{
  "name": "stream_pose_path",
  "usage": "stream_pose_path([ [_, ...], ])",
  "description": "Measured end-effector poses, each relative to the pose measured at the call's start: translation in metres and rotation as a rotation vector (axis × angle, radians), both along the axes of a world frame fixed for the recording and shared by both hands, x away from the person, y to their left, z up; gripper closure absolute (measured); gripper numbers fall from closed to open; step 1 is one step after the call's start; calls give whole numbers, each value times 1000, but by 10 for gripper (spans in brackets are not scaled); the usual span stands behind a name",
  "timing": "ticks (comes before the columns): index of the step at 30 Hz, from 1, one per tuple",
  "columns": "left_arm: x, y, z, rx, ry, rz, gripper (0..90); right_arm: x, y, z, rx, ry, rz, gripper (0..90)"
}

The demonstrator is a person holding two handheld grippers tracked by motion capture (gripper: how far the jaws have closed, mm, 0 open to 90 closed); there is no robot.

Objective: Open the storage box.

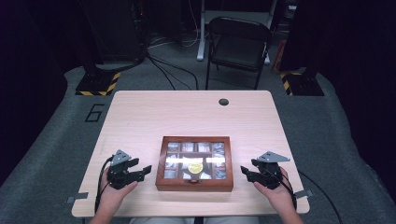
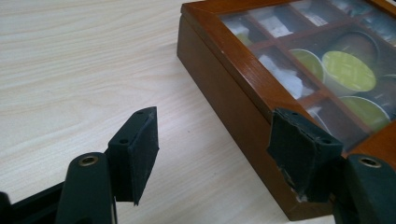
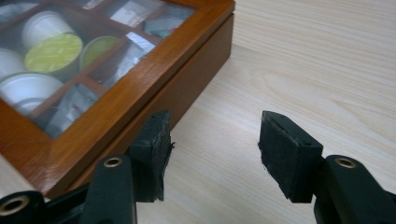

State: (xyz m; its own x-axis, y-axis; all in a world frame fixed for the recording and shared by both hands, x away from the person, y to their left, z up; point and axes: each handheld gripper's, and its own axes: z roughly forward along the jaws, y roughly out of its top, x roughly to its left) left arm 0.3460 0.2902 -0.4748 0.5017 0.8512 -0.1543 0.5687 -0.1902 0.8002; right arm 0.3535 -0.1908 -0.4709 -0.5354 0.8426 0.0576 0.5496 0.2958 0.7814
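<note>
Dark curtains and a grey carpeted floor (image 1: 51, 154) surround the pale wooden table (image 1: 154, 116) where I sit, with a black folding chair (image 1: 238, 44) standing well beyond its far edge. Near that far edge the tabletop has a small round dark hole (image 1: 223, 101).

A wooden box (image 1: 194, 163) with a glass lid sits on the table toward my side, roughly centred between my hands. Its lid is closed, and through the glass I see a grid of compartments holding small packets and round capsules, one with a yellow-green foil top (image 2: 349, 71).

My left hand (image 1: 112, 191) holds the left gripper (image 1: 148, 169) just beside the box's left side, pointing toward it. Its jaws are spread wide and hold nothing. In the left gripper view one pad (image 2: 142, 151) hangs over bare table while the other pad (image 2: 299, 151) stands in front of the box's near corner; I cannot tell whether it touches the wood.

My right hand (image 1: 275, 191) holds the right gripper (image 1: 243, 171) just beside the box's right side, also pointing inward. Its jaws are likewise wide apart and empty. In the right gripper view one pad (image 3: 156, 149) stands close against the box's side wall, and the other pad (image 3: 285, 149) is over open tabletop.
</note>
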Motion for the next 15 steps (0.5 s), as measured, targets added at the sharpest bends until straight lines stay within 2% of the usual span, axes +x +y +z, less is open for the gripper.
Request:
stream_pose_path([
  [6, -7, -2, 2, -1, 7, -23, 334, -11, 7, 2, 9, 0, 35, 433],
  [10, -11, -6, 2, 3, -6, -22, 334, -15, 11, 2, 11, -2, 51, 433],
  [15, -15, -7, 1, 6, 7, -43, 334, -22, 15, 2, 15, -5, 68, 432],
])
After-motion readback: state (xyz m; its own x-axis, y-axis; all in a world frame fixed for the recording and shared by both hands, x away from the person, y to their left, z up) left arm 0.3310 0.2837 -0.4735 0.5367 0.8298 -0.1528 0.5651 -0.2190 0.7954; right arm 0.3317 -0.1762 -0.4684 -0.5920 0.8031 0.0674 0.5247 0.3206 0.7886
